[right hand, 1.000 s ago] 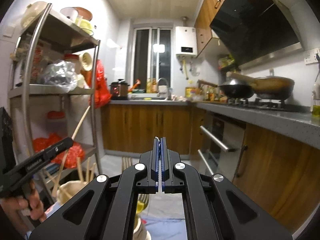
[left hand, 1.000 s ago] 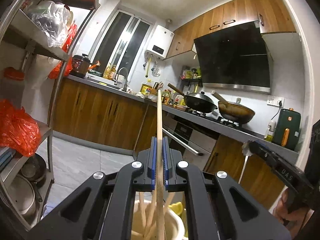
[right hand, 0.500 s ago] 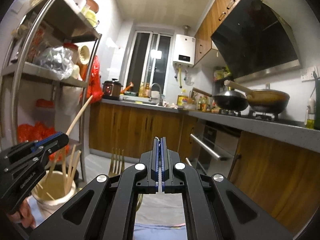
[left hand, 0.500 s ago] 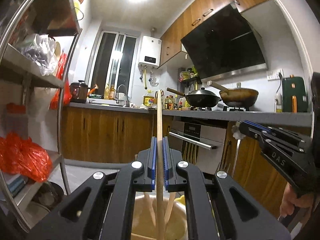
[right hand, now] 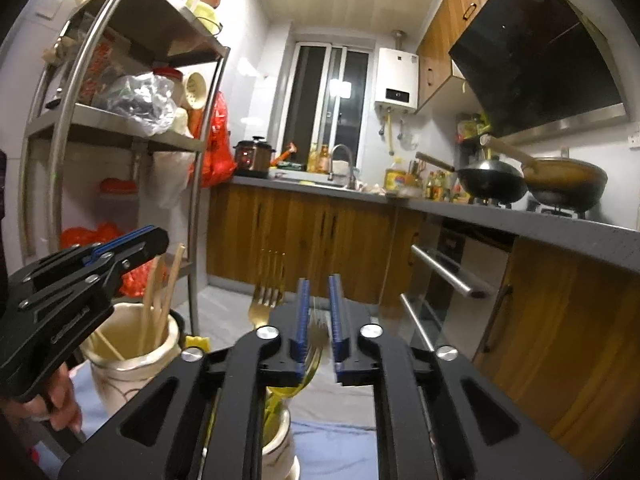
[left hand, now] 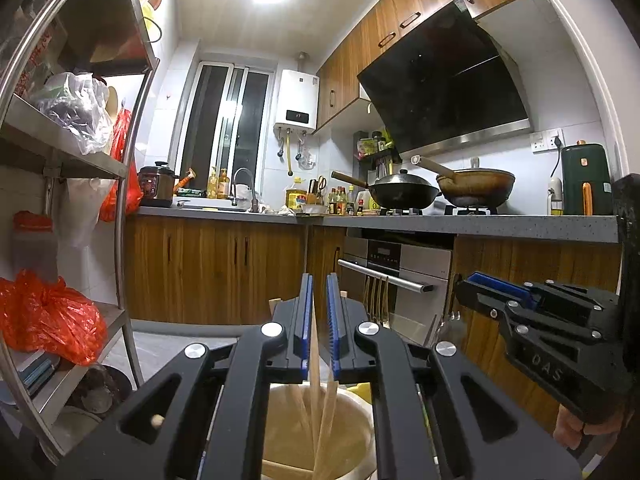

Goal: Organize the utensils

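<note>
My left gripper (left hand: 317, 292) is open just above a cream holder (left hand: 280, 436) that holds several wooden chopsticks (left hand: 316, 364); one chopstick stands loose between the blue pads. The holder (right hand: 120, 344) and chopsticks (right hand: 160, 300) also show in the right wrist view, under the left gripper (right hand: 132, 240). My right gripper (right hand: 319, 296) is open over a second smaller holder (right hand: 280, 444) with gold forks (right hand: 266, 296); one blurred fork sits between its pads. The right gripper (left hand: 492, 286) shows at the right of the left wrist view.
A steel shelf rack (left hand: 124, 208) with orange bags (left hand: 48, 320) stands to the left. A grey counter (left hand: 440, 222) with two woks (left hand: 404, 192), wooden cabinets and an oven (left hand: 396, 276) runs along the back and right. A blue cloth (right hand: 332, 448) lies under the holders.
Both grippers opened. The left let go of the tall chopstick, which dropped into the cream holder. The right released a fork over the smaller holder.
</note>
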A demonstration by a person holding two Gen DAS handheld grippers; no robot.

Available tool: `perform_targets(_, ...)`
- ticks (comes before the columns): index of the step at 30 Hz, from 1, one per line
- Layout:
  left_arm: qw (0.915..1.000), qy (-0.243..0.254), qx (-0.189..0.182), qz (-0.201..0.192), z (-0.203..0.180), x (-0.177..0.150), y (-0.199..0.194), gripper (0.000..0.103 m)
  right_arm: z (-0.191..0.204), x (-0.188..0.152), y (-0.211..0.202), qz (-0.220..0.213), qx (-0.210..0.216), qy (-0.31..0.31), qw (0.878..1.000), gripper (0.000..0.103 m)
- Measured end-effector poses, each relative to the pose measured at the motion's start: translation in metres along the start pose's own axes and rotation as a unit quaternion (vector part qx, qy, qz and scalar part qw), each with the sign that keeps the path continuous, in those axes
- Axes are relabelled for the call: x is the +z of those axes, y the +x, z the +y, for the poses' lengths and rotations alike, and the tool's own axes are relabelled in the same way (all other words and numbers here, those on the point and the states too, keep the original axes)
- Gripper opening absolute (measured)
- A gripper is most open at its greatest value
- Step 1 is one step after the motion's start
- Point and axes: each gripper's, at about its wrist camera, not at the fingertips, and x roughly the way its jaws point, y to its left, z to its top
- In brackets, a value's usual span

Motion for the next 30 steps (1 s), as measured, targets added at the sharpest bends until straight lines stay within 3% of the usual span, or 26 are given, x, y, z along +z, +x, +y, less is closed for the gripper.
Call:
perform_targets(10,1.0,0.008,0.002,-0.004,-0.003,0.02,-0.021,0.008,-0.017,0.009,-0.031,-0.004,0.002,0.034,0.999,0.03)
perform_targets(11,0.9999,0.012,0.005,-0.003,-0.003,0.023,-0.025,0.013,-0.019,0.009,-0.035,-0.003,0.002,0.037,0.999,0.033)
perform_targets(12,0.9999,0.015,0.005,-0.001,-0.004,0.025,-0.028,0.029,-0.022,0.009,-0.042,-0.002,0.002,0.041,0.999,0.041)
perform_targets(14,0.9997,0.023,0.011,0.002,-0.006,0.028,-0.041,0.047,-0.025,0.008,-0.049,0.001,0.006,0.046,0.999,0.057)
perform_targets(19,0.9996,0.022,-0.003,0.017,-0.009,0.028,-0.072,0.059,-0.025,0.0,-0.069,0.019,0.017,0.039,0.999,0.078)
perform_targets(23,0.9992,0.014,-0.011,0.035,-0.007,0.023,-0.092,0.069,-0.019,-0.012,-0.082,0.031,0.022,0.024,0.999,0.088)
perform_targets(30,0.9975,0.017,0.001,0.068,0.004,0.0,-0.122,0.086,-0.013,-0.043,-0.089,0.064,0.035,0.024,0.997,0.097)
